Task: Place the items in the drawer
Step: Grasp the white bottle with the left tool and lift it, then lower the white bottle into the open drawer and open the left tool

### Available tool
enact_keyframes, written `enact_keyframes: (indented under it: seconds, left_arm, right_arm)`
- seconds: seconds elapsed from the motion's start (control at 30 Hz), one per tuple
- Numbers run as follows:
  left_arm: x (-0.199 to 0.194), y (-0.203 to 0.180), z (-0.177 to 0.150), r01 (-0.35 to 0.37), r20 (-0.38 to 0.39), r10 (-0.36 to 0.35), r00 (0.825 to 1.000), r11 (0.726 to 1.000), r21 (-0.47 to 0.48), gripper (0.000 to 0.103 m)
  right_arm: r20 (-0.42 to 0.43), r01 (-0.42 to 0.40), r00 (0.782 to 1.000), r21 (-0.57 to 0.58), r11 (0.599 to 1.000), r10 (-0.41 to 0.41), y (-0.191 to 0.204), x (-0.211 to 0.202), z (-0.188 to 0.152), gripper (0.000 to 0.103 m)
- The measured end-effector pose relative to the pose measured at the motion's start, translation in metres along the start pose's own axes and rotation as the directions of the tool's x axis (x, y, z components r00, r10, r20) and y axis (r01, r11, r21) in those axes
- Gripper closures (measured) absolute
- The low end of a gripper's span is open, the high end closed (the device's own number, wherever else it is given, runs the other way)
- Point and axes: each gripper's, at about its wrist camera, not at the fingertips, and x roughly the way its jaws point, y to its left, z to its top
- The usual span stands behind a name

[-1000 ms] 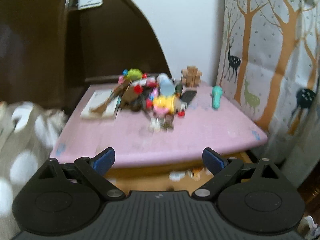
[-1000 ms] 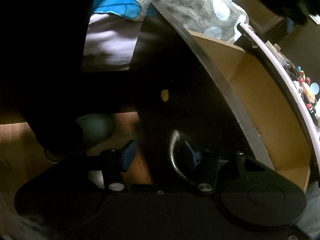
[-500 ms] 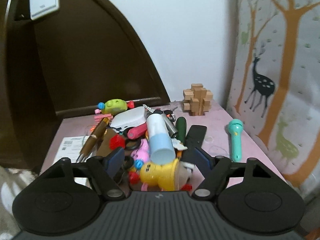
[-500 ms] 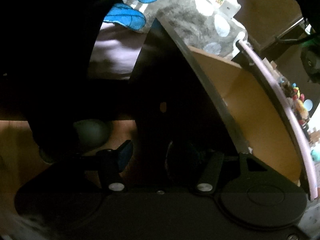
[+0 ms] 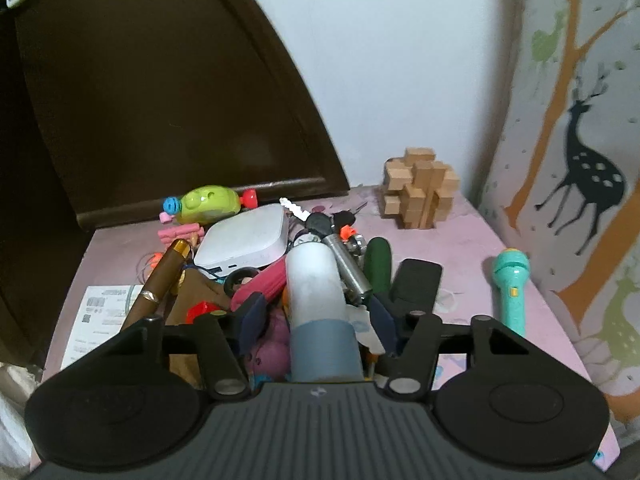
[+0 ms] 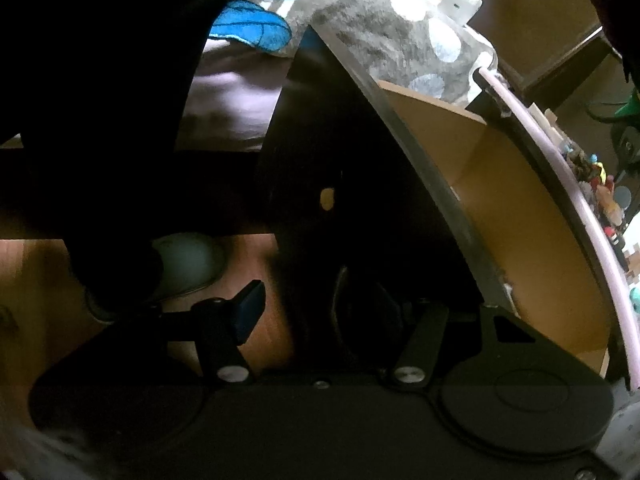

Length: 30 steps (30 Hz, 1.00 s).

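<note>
Clerk: While the drawer [image 6: 520, 216] stood pulled out below the bench [image 5: 460, 240], its light wood interior showing bare, what hazard was entered?

Recorder: Pile of items [image 5: 280, 256], centre of bench: heaped, interlocked. Lifting one piece would likely have dragged neighbours loose or rolled them off the edge.

Clerk: Left gripper [image 5: 316, 314]?

Recorder: Fingers spread either side of the white-and-blue cylinder [image 5: 318, 304], no contact visible. Smooth, round body; a shallow grip could have let it slip.

Clerk: Right gripper [image 6: 320, 312]?

Recorder: At the dark drawer front [image 6: 360, 200]; one finger hidden in shadow, so grip on the handle [image 6: 340, 312] was not determinable. A slip there might have let the drawer shift.

Clerk: Smaller entries?

Recorder: White box [image 5: 244, 240], wooden puzzle [image 5: 420, 192], teal toy torch [image 5: 510, 288], brown pen [image 5: 160, 280].
</note>
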Motion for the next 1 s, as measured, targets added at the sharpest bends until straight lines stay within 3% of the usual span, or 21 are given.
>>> enact_keyframes:
  seconds: [0.07,0.1,0.2,0.43,0.67,0.9,1.0]
  left_arm:
    - [0.007,0.001,0.001,-0.002,-0.015,0.002,1.000,1.000,-0.013,0.052]
    - [0.009,0.000,0.002,-0.008,-0.020,0.008,1.000,1.000,-0.005,0.069]
    - [0.008,-0.001,0.001,-0.017,-0.021,0.017,1.000,1.000,-0.004,0.072]
    - [-0.015,-0.004,-0.002,-0.005,0.015,0.005,1.000,1.000,0.002,0.072]
    - [-0.066,-0.014,-0.014,0.036,0.056,-0.037,0.998,0.999,0.011,0.072]
    - [-0.138,-0.032,-0.069,0.131,0.040,-0.134,0.990,0.989,0.074,0.072]
    - [-0.163,-0.039,-0.102,0.188,-0.007,-0.188,0.982,0.976,0.110,0.072]
  right_arm:
    - [0.001,-0.004,1.000,-0.002,1.000,0.004,0.000,0.000,-0.001,0.043]
    - [0.002,-0.006,1.000,-0.004,1.000,0.006,0.000,0.000,-0.001,0.043]
    - [0.003,-0.011,1.000,-0.007,1.000,0.011,0.000,0.000,-0.001,0.043]
    - [0.005,-0.006,1.000,-0.008,1.000,0.006,-0.001,-0.003,0.000,0.043]
    - [0.009,0.008,1.000,-0.023,1.000,-0.007,0.000,-0.005,0.000,0.043]
    - [0.010,0.037,0.999,-0.047,0.998,-0.037,0.003,-0.008,-0.003,0.043]
    - [0.009,0.048,0.999,-0.054,0.997,-0.048,0.002,-0.011,-0.005,0.043]
